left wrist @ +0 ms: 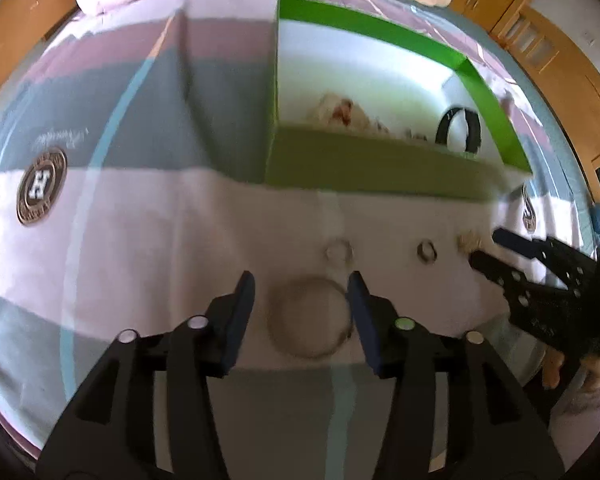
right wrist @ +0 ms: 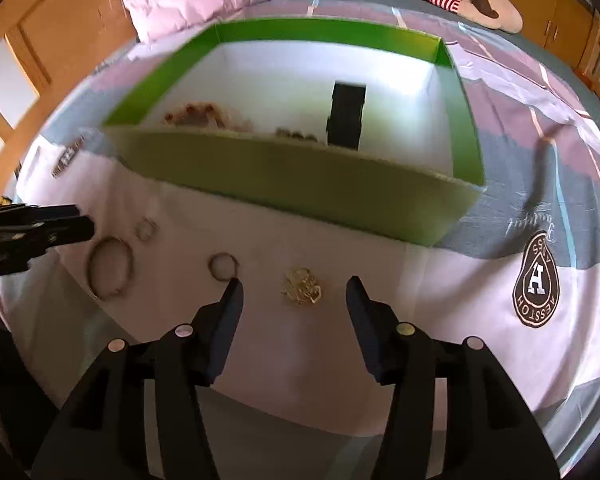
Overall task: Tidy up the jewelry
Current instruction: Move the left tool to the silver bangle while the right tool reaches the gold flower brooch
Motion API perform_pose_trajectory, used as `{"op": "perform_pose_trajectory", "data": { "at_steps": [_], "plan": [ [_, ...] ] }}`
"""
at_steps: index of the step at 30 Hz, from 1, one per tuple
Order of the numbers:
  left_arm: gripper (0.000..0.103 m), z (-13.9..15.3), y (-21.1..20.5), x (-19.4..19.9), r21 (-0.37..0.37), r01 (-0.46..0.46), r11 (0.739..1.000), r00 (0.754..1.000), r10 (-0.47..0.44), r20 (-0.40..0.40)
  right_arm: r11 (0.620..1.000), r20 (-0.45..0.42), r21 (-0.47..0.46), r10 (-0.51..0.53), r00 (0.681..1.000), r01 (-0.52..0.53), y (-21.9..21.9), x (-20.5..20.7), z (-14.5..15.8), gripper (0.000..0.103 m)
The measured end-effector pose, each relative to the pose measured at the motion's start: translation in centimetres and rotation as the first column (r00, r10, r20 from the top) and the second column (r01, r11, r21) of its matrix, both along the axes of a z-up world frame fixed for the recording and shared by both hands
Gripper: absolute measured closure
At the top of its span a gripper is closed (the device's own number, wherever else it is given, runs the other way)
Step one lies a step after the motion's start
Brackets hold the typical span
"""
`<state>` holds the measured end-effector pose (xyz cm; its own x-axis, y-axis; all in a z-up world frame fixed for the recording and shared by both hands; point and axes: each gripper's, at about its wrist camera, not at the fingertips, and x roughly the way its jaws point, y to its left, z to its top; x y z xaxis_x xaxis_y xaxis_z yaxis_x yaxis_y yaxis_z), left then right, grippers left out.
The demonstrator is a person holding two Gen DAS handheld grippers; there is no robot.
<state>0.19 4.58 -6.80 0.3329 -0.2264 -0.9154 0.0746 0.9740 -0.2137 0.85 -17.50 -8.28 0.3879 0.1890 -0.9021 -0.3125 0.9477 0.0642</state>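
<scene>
Jewelry scattered on the bed sheet (left wrist: 180,220) just in front of the green box (right wrist: 300,184): a big thin bangle (left wrist: 310,316), two small rings (left wrist: 339,251) (left wrist: 427,253), and a crumpled gold chain (right wrist: 301,287)

Left gripper (left wrist: 301,285) poised over the bangle, jaws spread, hoop lying flat between them, pads not pressing. Right gripper (right wrist: 294,291) angled down over the gold chain, jaws spread too, nothing pinched; one small ring (right wrist: 223,266) sitting right at its left fingertip

Inside the box already: a dark band (right wrist: 346,116) standing on edge, some reddish beads (right wrist: 192,114), other small bits too blurred to name

Handling, as a guess: bangle light, stiff, probably slick metal, flat on soft fabric, so likely to skate or tip; best pinched across the rim at one side, one pad inside the hoop, one outside. Chain light and limp, no fixed shape; best taken through the thick middle of the heap, squeezing gently, expecting loose ends to dangle and snag the sheet. Rings tiny, apt to roll or sink into the cloth; narrow grip across the band
</scene>
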Motion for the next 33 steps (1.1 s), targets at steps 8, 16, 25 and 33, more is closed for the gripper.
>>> {"op": "perform_pose_trajectory", "data": {
  "at_steps": [8,16,25,33],
  "plan": [
    [0.034,-1.7,-1.4,-1.6,0.047,0.068,0.997,0.997,-0.066,-0.04,1.0,-0.022,-0.025,0.013,1.0,-0.013,1.4,0.7,-1.4,0.049],
    [0.028,-3.2,-2.0,-1.5,0.113,0.093,0.989,0.994,-0.084,-0.074,0.999,-0.02,-0.035,0.02,1.0,-0.02,1.6,0.8,-1.9,0.049],
    [0.023,-3.8,-3.3,-1.5,0.187,0.116,0.975,0.992,-0.107,-0.061,0.999,-0.012,-0.04,0.02,1.0,-0.02,1.7,0.9,-2.1,0.049],
    [0.022,-3.9,-3.4,-1.4,0.195,0.119,0.974,0.993,-0.111,-0.05,0.999,-0.008,-0.04,0.016,1.0,-0.016,1.8,0.9,-2.2,0.049]
  ]
}}
